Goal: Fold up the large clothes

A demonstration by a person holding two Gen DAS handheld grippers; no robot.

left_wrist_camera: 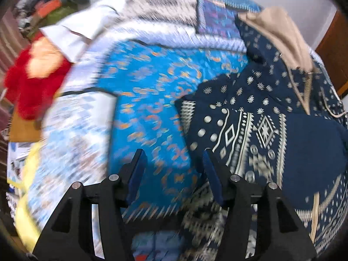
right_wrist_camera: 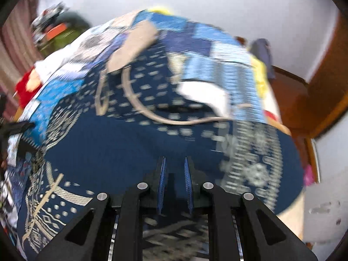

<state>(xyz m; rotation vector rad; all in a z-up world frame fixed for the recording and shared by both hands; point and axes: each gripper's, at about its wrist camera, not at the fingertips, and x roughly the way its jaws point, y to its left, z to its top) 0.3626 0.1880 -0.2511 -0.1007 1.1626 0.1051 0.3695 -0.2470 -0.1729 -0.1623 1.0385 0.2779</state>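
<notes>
Navy patterned garment (left_wrist_camera: pixel 271 130) spread on the bed

My left gripper (left_wrist_camera: pixel 173 152) hangs with jaws spread, empty, above the turquoise cloth (left_wrist_camera: pixel 152 87); my right gripper (right_wrist_camera: pixel 174 163) pinches navy fabric.

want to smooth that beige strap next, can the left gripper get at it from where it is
Probably yes. The left gripper is open and empty, and the beige strap lies exposed on top of the navy patterned garment, with nothing between them.
</notes>
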